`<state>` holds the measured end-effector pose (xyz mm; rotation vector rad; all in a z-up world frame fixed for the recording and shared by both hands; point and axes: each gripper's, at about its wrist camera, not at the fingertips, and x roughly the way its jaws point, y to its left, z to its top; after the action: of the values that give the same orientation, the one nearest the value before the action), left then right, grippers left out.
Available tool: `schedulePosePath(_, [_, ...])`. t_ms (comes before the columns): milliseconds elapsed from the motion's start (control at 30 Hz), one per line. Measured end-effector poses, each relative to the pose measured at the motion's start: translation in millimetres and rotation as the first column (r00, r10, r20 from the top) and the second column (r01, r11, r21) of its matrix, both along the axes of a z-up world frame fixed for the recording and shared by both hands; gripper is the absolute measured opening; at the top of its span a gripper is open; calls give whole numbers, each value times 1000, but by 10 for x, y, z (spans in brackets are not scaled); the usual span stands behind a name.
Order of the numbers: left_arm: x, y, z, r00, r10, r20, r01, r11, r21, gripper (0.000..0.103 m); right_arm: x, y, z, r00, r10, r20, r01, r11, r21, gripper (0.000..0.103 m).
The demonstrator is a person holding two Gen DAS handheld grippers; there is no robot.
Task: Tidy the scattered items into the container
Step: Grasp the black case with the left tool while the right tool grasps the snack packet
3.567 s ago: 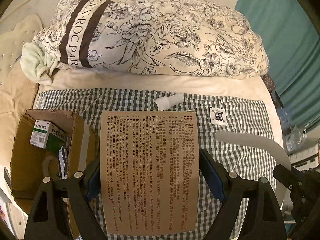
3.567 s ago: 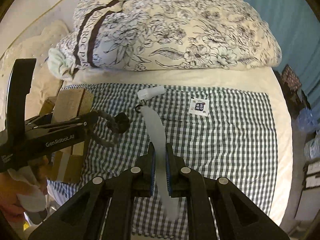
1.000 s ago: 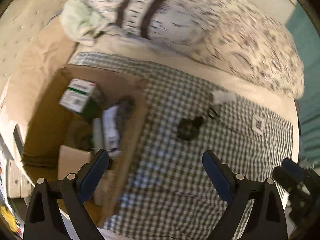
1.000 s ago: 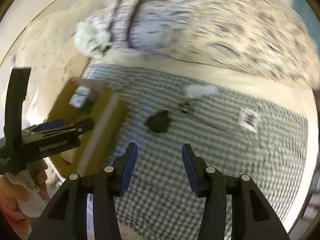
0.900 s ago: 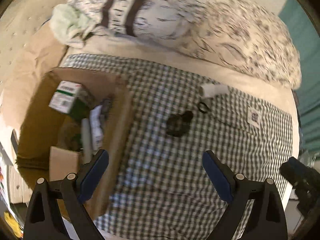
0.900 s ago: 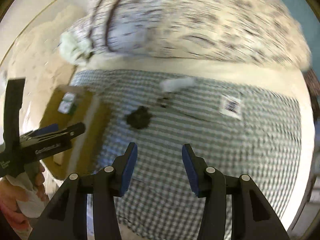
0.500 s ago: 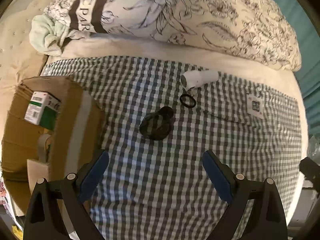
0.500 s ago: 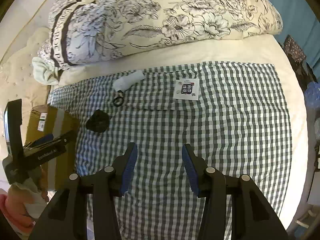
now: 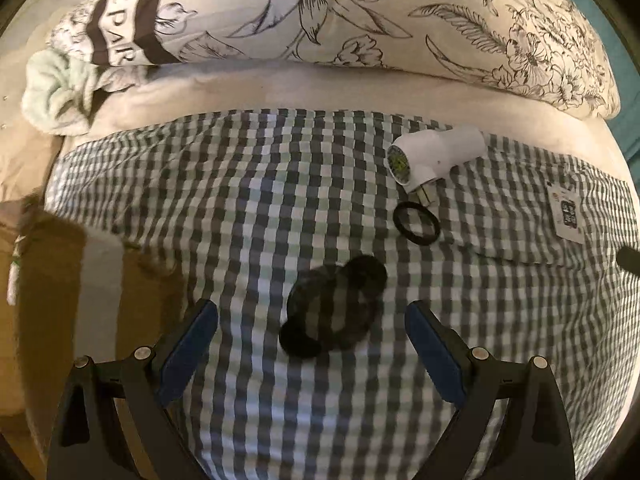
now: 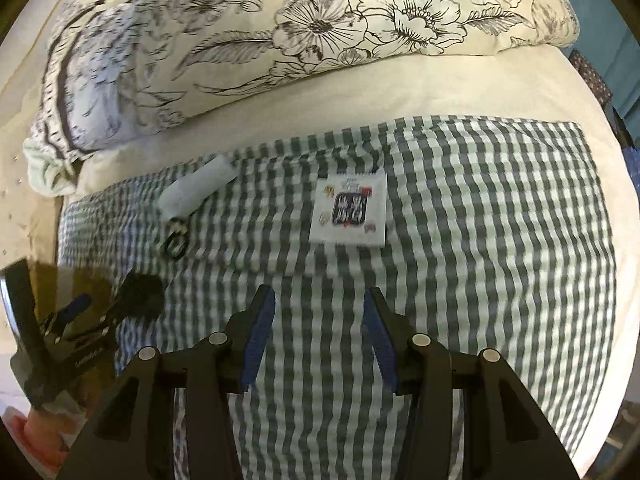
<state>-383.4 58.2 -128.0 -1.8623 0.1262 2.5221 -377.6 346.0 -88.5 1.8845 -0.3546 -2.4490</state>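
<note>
Bed: a cream sheet (image 10: 480, 84) carries a grey-and-white checked cloth (image 9: 280, 208), on which all the loose things lie.
Bedding: a floral duvet (image 9: 360, 12) is bunched along the far edge of the bed, with a pale green towel (image 9: 56, 92) tucked at its left end.
Room: a teal curtain (image 10: 628, 92) shows at the far right edge.
Container: a cardboard box (image 9: 52, 288) stands at the left edge of the cloth; only its near wall and taped flap show in the left wrist view.
Scattered items: a black bundled object (image 9: 332, 308) lies between the left fingers but is not touched; a black ring (image 9: 416, 224) lies beyond it, just beside a white plug-shaped device (image 9: 436, 152); a white sachet (image 10: 350, 214) lies apart to the right.
Left hand-held gripper (image 9: 312, 336): released, jaws spread wide, holding nothing.
Right hand-held gripper (image 10: 320, 328): released, jaws parted over bare cloth, short of the sachet.
Change since 3.6 s ago: the left one then clasped a brown printed leaflet and the right a white strip; both are now gone from the jaws.
Change in the last half second: both cameras sit closer to the cloth, and the box has slid to the frame's left edge.
</note>
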Motion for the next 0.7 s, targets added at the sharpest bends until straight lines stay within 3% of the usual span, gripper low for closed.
schedulePosePath(267, [-156, 57, -318, 998, -62, 24, 63, 998, -11, 97, -476, -49, -415, 999, -7, 37, 6, 999, 40, 46])
schedulePosePath(467, [-212, 148, -590, 993, -96, 66, 98, 995, -26, 97, -692, -117, -703, 997, -2, 80, -9, 991, 136, 47])
schedulePosePath(533, [-228, 150, -628, 993, -96, 63, 97, 995, -19, 97, -735, -129, -779, 996, 2, 90, -17, 987, 160, 50])
schedulePosePath(600, [-246, 122, -636, 994, -88, 59, 88, 996, 0, 97, -768, -147, -811, 997, 11, 81, -27, 980, 199, 59])
schedulePosePath(700, [-237, 123, -642, 991, -116, 58, 114, 993, 38, 84, -782, -136, -854, 996, 22, 88, -41, 974, 225, 60])
